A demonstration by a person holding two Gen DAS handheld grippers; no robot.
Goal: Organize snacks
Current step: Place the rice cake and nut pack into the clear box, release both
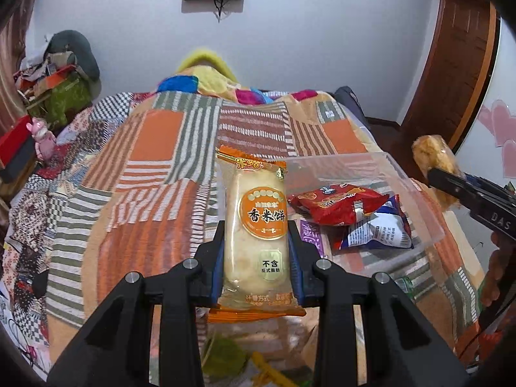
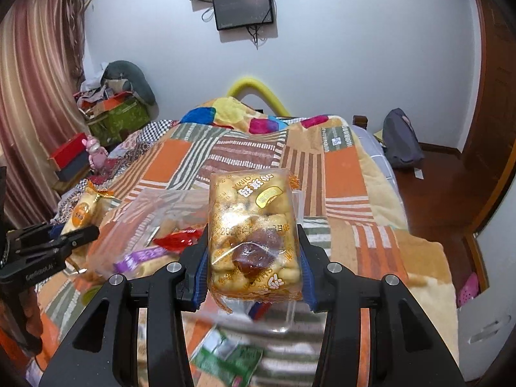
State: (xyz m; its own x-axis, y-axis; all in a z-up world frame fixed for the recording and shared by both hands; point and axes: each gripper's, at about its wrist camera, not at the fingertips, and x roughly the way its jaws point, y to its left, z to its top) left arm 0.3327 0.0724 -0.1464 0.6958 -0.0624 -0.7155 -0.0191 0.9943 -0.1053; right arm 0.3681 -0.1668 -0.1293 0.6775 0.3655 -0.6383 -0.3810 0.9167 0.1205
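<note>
My left gripper (image 1: 256, 251) is shut on a rice cracker packet (image 1: 254, 225), pale with an orange label, held upright over the bed. My right gripper (image 2: 253, 258) is shut on a clear-wrapped golden pastry pack (image 2: 254, 232). A clear plastic bin (image 1: 403, 174) lies on the quilt to the right of the left gripper; it holds a red snack packet (image 1: 338, 203) and a blue-and-white packet (image 1: 380, 229). In the right wrist view the same bin (image 2: 142, 213) sits left of my gripper, blurred, with a red packet (image 2: 177, 238) and a purple packet (image 2: 142, 259) inside. Each gripper shows at the edge of the other's view.
A patchwork quilt (image 1: 154, 167) covers the bed. Boxes and clutter (image 2: 113, 116) are piled at the far left by a curtain. A green packet (image 2: 225, 358) lies on the quilt below my right gripper. A grey bag (image 2: 401, 138) sits on the wooden floor at right.
</note>
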